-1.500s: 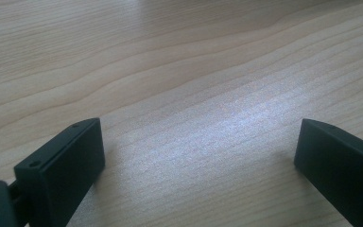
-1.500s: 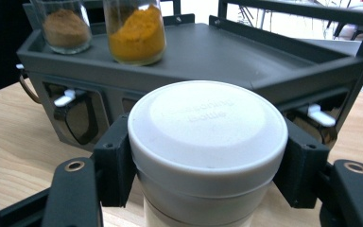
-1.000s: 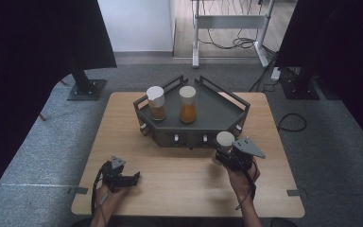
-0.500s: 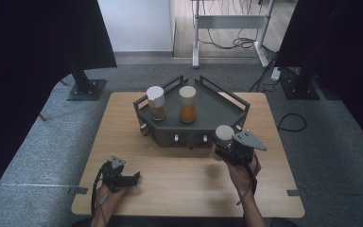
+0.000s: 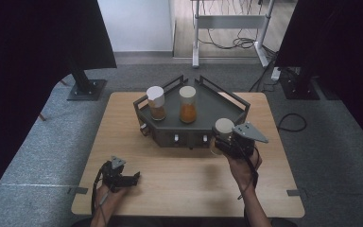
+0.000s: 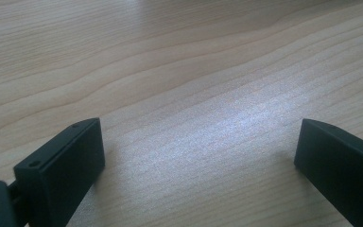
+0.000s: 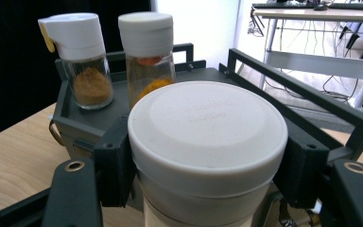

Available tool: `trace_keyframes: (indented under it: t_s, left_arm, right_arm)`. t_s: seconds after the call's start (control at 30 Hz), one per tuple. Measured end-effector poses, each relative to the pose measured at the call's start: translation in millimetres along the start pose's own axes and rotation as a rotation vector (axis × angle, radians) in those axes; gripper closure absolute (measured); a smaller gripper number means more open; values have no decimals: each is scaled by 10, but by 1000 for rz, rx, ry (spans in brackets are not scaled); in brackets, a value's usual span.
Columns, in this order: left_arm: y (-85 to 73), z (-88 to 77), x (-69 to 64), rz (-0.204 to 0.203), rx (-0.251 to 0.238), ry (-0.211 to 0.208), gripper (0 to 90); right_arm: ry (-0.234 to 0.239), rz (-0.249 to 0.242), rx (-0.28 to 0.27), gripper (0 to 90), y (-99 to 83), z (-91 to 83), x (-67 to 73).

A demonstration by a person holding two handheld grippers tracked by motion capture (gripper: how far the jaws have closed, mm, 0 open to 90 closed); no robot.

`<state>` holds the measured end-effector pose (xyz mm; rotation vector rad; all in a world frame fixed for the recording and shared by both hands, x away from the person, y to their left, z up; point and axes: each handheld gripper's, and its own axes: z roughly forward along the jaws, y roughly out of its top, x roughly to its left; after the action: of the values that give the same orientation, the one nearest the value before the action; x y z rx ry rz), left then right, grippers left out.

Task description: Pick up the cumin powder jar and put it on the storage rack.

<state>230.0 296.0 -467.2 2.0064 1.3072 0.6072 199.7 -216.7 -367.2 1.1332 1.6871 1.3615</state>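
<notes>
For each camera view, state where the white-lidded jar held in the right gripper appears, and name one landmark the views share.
High view: held jar right of centre, at the dark tray's front corner.
Left gripper view: not in it.
Right gripper view: held jar centre foreground, between the jaws.
Shared landmark: the dark tray.

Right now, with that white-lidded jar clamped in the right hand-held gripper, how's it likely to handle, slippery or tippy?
The jar looks glass below its lid, so probably smooth and breakable if dropped. The right hand-held gripper presses just under the lid's rim, which likely stops slipping. It seems tall and narrow like the jars on the rack, so it may tip when set down.
</notes>
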Motion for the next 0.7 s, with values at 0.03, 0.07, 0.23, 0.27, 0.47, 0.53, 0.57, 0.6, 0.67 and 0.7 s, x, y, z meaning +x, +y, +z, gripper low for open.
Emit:
trace_keyframes:
  t_s: [0.03,0.07,0.23,0.27,0.47,0.53,0.57,0.6,0.67,0.7]
  left_arm:
    - [0,0,0,0,0,0,21]
    - [0,0,0,0,0,0,21]
    - [0,0,0,0,0,0,21]
    - [0,0,0,-1,0,0,21]
    - [1,0,0,0,0,0,21]
    - [2,1,0,0,1,0,18]
    - [2,2,-1,-1,1,0,18]
    - [2,2,0,0,1,0,17]
    - [2,2,-1,0,1,0,17]
    - [3,2,0,0,1,0,17]
  right_arm:
    - [-1,0,0,332,17,4,1]
    - [-2,0,0,332,46,12,1]
    - [-2,-3,8,332,161,59,-5]
    - [-1,-2,9,332,183,68,-9]
    - [-1,-2,8,332,303,111,-46]
    - [-2,0,6,332,341,126,-64]
    - [-2,2,6,332,359,135,-74]
    - [-3,2,5,331,372,143,-81]
    - [-7,2,6,332,414,170,-95]
    - [-9,2,7,332,433,186,-101]
